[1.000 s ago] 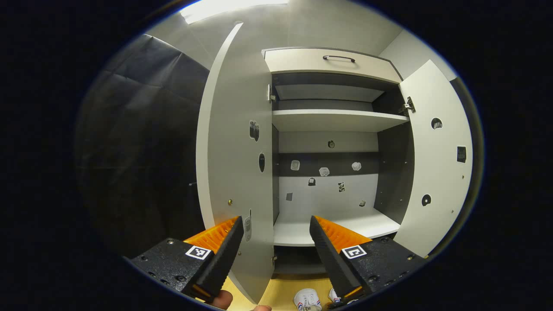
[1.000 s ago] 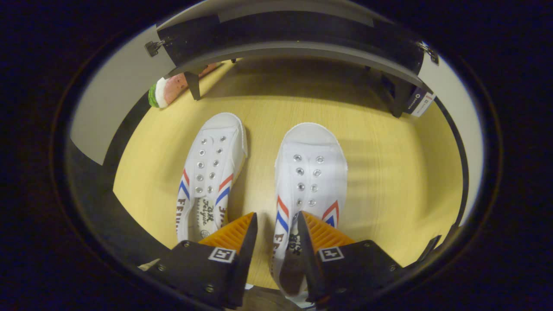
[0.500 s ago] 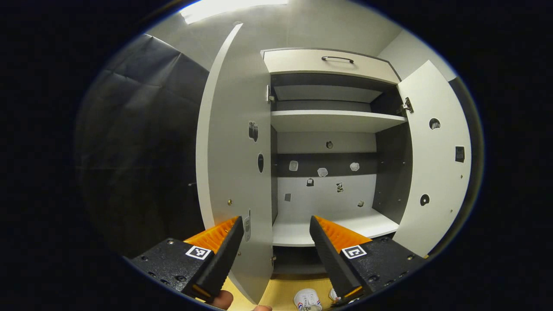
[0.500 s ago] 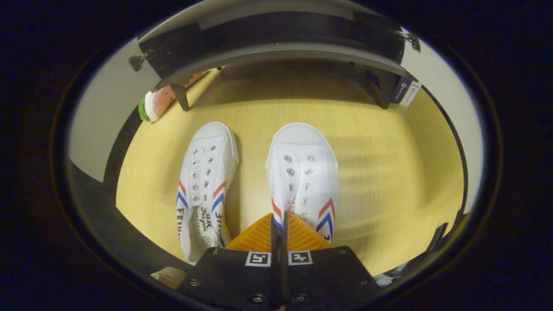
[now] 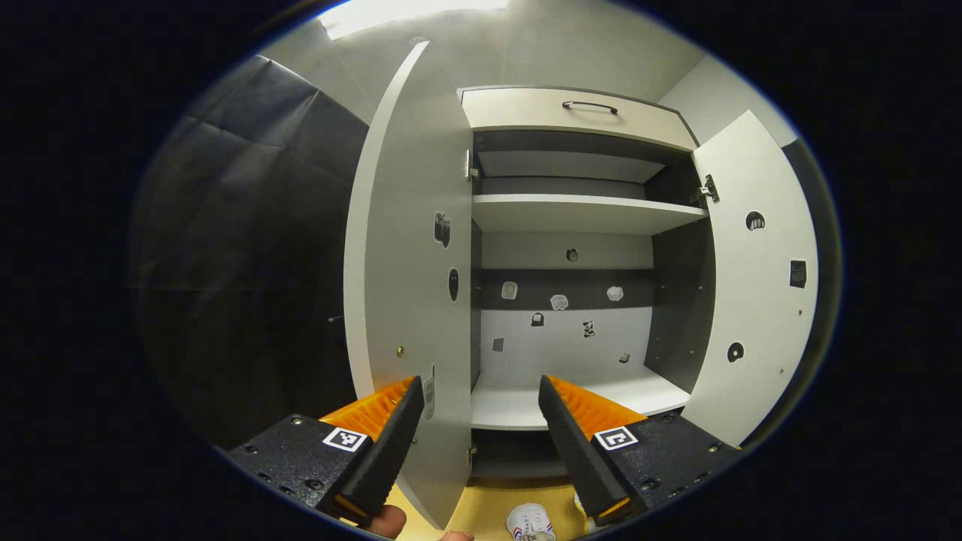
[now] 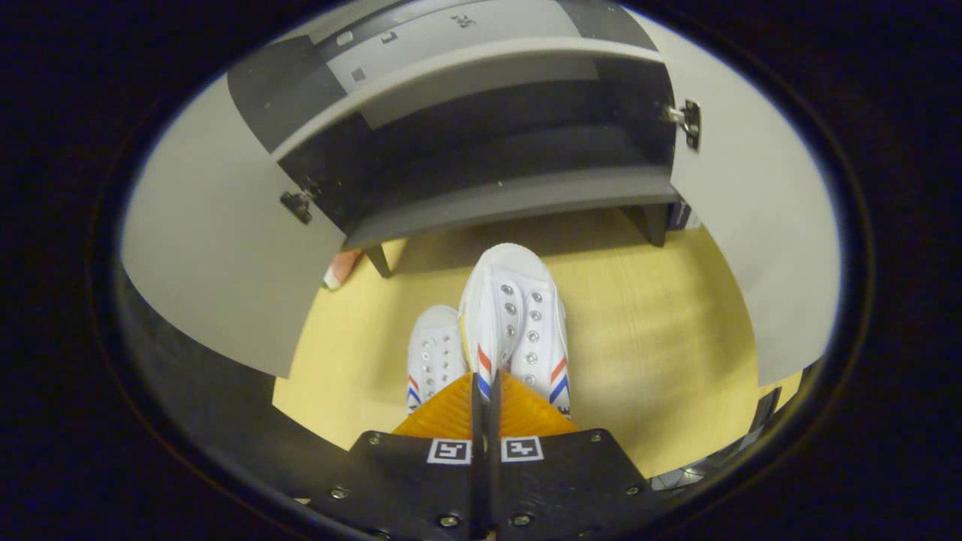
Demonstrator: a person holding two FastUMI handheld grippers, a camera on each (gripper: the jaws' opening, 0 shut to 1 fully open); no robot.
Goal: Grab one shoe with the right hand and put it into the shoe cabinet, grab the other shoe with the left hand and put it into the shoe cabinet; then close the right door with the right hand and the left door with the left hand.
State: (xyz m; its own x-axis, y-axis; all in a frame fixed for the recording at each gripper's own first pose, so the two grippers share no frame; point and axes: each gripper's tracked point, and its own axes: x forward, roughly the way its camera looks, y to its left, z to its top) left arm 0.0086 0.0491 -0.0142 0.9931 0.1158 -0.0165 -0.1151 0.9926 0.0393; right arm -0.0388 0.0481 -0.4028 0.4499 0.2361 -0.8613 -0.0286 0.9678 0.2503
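Lifted off the yellow floor [image 6: 661, 353] since a second ago, one white sneaker [image 6: 518, 323] now hangs ahead of the right gripper [image 6: 485, 387], whose orange fingers are clamped on its side wall. Its mate [image 6: 434, 355] lies lower, just to that claw's left. Beyond both, the shoe cabinet [image 6: 481, 143] stands with doors open. Facing the cabinet's lower shelf [image 5: 518, 402], the left gripper [image 5: 477, 402] is spread wide, holding nothing.
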